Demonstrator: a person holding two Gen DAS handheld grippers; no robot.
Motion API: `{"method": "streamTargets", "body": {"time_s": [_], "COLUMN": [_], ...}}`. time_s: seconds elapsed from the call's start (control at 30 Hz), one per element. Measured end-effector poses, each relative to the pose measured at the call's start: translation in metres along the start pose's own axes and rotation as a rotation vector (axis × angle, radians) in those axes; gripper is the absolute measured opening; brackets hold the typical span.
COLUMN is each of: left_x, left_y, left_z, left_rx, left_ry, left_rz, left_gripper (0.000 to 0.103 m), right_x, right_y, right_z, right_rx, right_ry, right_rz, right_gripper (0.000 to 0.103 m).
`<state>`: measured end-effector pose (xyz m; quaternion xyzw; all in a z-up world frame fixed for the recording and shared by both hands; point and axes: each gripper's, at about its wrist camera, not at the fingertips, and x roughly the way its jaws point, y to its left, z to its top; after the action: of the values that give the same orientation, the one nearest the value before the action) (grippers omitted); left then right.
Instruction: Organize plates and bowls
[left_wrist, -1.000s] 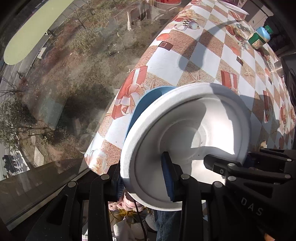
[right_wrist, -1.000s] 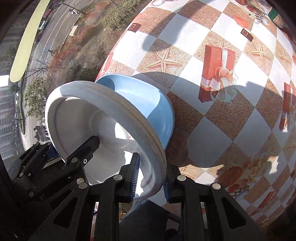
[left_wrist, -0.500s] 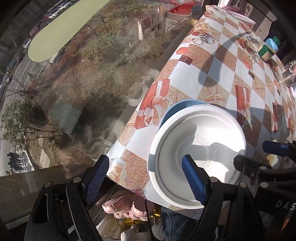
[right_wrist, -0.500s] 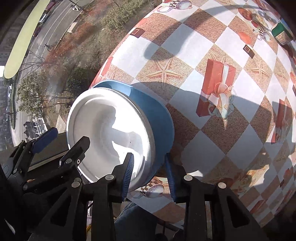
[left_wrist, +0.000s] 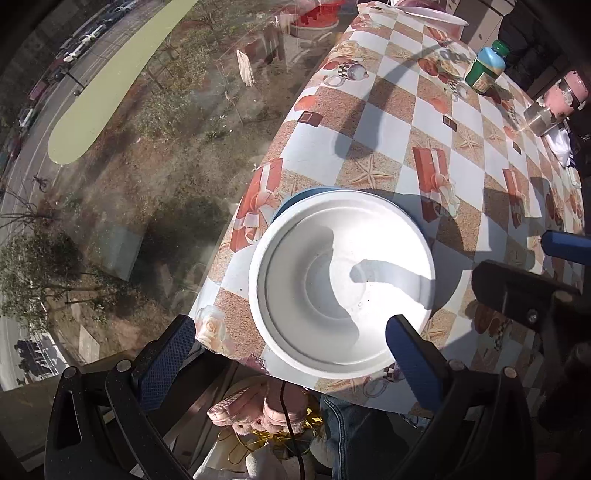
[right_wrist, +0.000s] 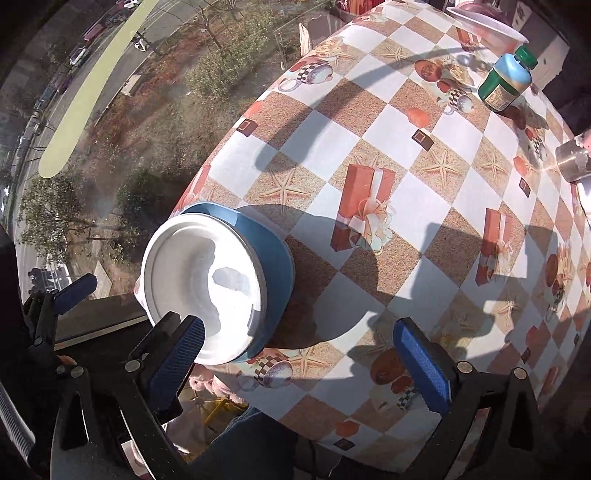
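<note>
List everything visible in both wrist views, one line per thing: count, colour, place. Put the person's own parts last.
round white foam plate: 1, white, resting in the blue bowl at the table's near corner
blue plastic bowl: 1, blue, under the white plate, near the table edge by the window
green bottle with a blue top: 1, green and blue, upright at the far side of the table
shallow white dish: 1, white, at the table's far end
shiny metal cup: 1, silver, at the right edge
checked tablecloth: 1, white and tan with red gift boxes, covering the table
pink slippers: pink, on the floor below the table edge
left gripper: 1, black with blue pads, open above the plate
right gripper: 1, black with blue pads, open, holding nothing
</note>
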<state>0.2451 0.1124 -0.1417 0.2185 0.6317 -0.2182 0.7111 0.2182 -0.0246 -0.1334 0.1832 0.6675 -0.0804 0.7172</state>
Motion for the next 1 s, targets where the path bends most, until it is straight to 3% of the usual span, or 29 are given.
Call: {"method": "streamTargets", "body": {"time_s": [0.1, 1.0], "left_x": [-0.004, -0.017], "left_y": [-0.005, -0.02], "left_z": [-0.001, 0.004], "left_rx": [0.02, 0.073], "left_ry": [-0.002, -0.029], "left_rz": [0.012, 0.042], "left_gripper": [0.103, 0.103], "right_x": [-0.015, -0.027], "right_y": [-0.007, -0.012], "right_z": [-0.005, -0.021], "right_rx": [0.017, 0.035], "right_ry": [-0.024, -0.011], "right_rz": [0.001, -0.02], "right_gripper": [0.103, 0.103]}}
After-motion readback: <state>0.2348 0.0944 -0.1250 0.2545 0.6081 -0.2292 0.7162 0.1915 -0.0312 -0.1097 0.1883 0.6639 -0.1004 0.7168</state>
